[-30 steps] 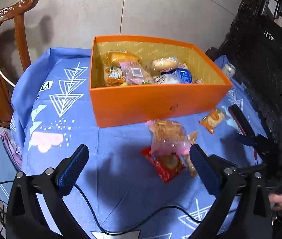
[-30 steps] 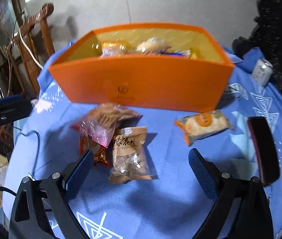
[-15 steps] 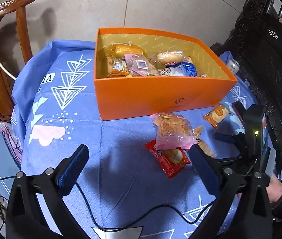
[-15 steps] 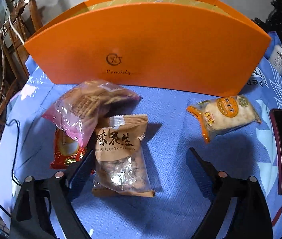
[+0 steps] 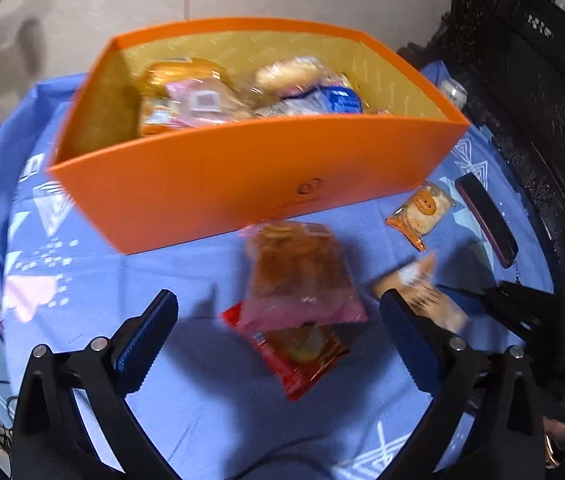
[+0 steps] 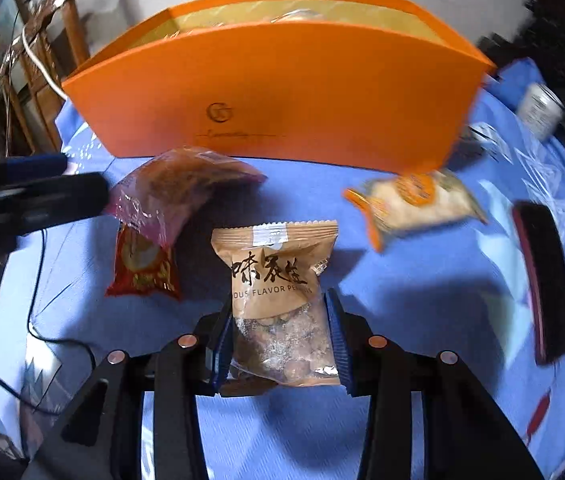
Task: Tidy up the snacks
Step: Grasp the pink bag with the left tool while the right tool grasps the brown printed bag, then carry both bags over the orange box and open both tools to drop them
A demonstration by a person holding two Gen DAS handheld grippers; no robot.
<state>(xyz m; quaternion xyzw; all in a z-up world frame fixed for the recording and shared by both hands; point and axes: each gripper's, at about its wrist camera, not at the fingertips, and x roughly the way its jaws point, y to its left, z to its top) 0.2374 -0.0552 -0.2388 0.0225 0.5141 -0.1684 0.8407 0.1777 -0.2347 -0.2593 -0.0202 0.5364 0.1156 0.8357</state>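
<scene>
An orange box (image 5: 242, 176) holding several wrapped snacks stands on the blue cloth; it also shows in the right wrist view (image 6: 282, 92). My right gripper (image 6: 280, 344) is shut on a brown peanut packet (image 6: 278, 280), also seen in the left wrist view (image 5: 422, 292). My left gripper (image 5: 278, 336) is open over a pink bag (image 5: 302, 276) lying on a red packet (image 5: 302, 356). The pink bag (image 6: 178, 192), the red packet (image 6: 142, 264) and an orange cracker packet (image 6: 414, 200) lie in front of the box.
A dark flat case (image 6: 544, 280) lies at the right on the cloth. A small can (image 6: 540, 110) stands at the far right behind it. A wooden chair (image 6: 42, 40) is at the left, dark carved furniture (image 5: 542, 80) at the right. A black cable (image 6: 42, 320) crosses the cloth.
My right gripper has moved forward and shut on the brown peanut packet. My left gripper has moved closer to the pink bag and the box.
</scene>
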